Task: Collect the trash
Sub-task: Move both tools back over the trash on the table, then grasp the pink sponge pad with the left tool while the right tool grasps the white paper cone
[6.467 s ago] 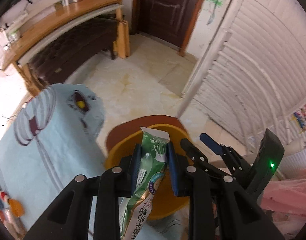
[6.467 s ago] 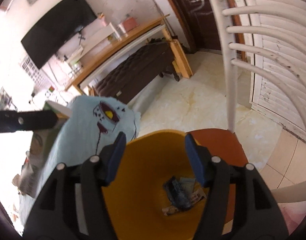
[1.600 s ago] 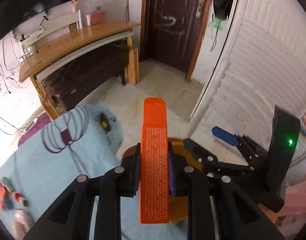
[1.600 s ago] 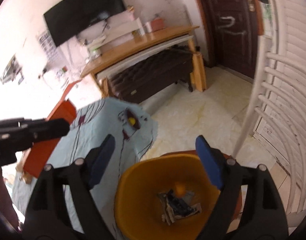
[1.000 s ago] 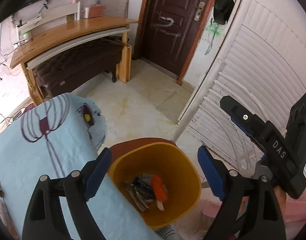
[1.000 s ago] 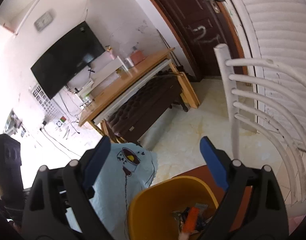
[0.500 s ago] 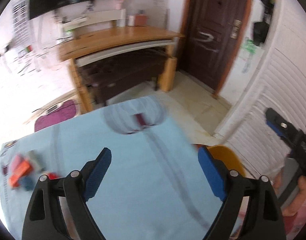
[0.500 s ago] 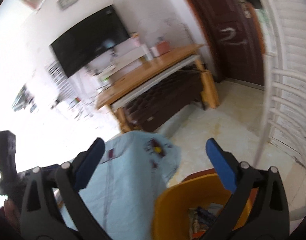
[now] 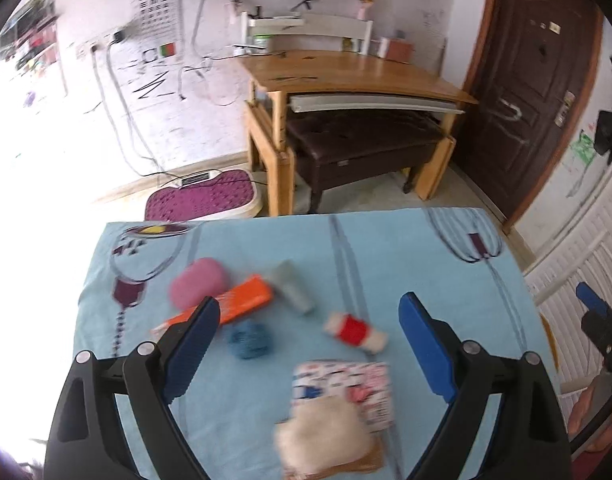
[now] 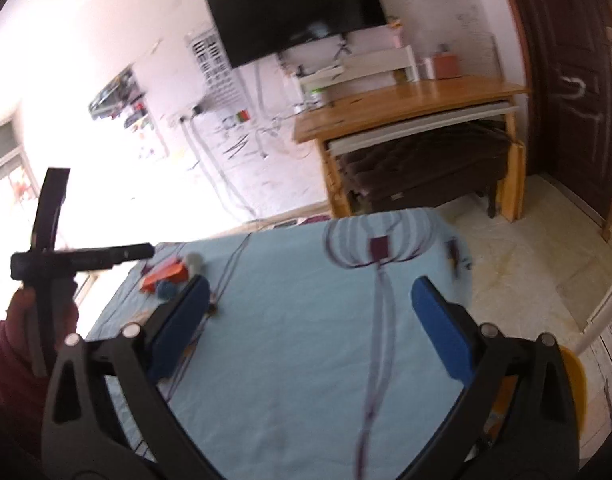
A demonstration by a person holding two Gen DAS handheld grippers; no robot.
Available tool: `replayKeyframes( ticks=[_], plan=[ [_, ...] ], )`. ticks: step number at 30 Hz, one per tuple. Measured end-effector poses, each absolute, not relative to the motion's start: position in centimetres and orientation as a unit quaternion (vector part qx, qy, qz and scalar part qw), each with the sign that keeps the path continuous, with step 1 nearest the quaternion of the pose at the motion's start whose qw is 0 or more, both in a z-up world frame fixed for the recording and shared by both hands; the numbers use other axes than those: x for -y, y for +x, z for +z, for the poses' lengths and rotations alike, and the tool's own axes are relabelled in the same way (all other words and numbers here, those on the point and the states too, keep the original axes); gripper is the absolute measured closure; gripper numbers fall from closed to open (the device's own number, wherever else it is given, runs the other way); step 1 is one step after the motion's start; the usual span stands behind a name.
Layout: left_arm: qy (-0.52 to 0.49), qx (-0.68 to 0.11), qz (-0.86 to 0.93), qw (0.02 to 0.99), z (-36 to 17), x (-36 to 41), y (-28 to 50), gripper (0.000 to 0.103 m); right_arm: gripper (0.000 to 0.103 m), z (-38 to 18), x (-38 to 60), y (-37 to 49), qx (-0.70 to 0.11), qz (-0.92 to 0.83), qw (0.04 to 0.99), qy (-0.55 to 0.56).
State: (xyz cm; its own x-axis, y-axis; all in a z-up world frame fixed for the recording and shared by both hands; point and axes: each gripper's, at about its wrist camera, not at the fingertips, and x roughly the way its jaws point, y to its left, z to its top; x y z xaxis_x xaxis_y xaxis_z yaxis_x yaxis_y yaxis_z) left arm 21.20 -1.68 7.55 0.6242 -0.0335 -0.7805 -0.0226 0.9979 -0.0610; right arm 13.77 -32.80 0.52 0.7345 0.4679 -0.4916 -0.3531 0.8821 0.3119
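Trash lies scattered over the light-blue patterned cloth on the table [image 9: 386, 248], mostly in the left half of the left wrist view. A pink rounded lump [image 9: 198, 282] sits toward the upper left of the group, touching or just beside a long orange carton [image 9: 230, 306] that lies slanted below it. Right of the carton's upper end lies a grey tube-like piece [image 9: 292, 286], and below the carton a crumpled blue wad [image 9: 250, 338]. A red and white wrapped piece [image 9: 354, 330] rests near the frame's centre, and lower down a patterned white packet with red and blue print [image 9: 344, 390] lies with a fluffy white wad [image 9: 326, 436] overlapping its lower edge; all are blurred. The left tool [image 9: 306, 344] hovers above these items with its blue pads spread and opening wider, nothing between them pressed or touched. The right tool [image 10: 306, 316] is likewise released, jaws wide over bare cloth in the middle of its own view, holding nothing. At the lower right edge of that view a sliver of the yellow plastic bin [image 10: 578, 384] shows beside the table. A hand [image 10: 26, 312] at the left edge grips the left tool's handle.
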Motion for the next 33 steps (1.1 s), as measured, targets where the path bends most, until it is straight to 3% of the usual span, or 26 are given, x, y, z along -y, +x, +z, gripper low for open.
replayKeyframes(
  ticks=[16,29,33],
  plan=[
    [-0.069,-0.474,0.040,0.877,2.9,-7.4,25.5,0.017,0.006,-2.1,23.0,14.5,-0.354,0.298,0.882,0.086],
    [-0.115,-0.536,0.020,0.836,-0.9,-7.9,29.7,0.017,0.006,-1.4,13.8,20.4,-0.380,0.317,0.868,-0.022],
    [-0.147,-0.546,0.012,0.825,-1.3,-8.5,30.7,0.024,0.006,-2.7,11.4,21.9,-0.381,0.323,0.863,-0.074]
  ],
)
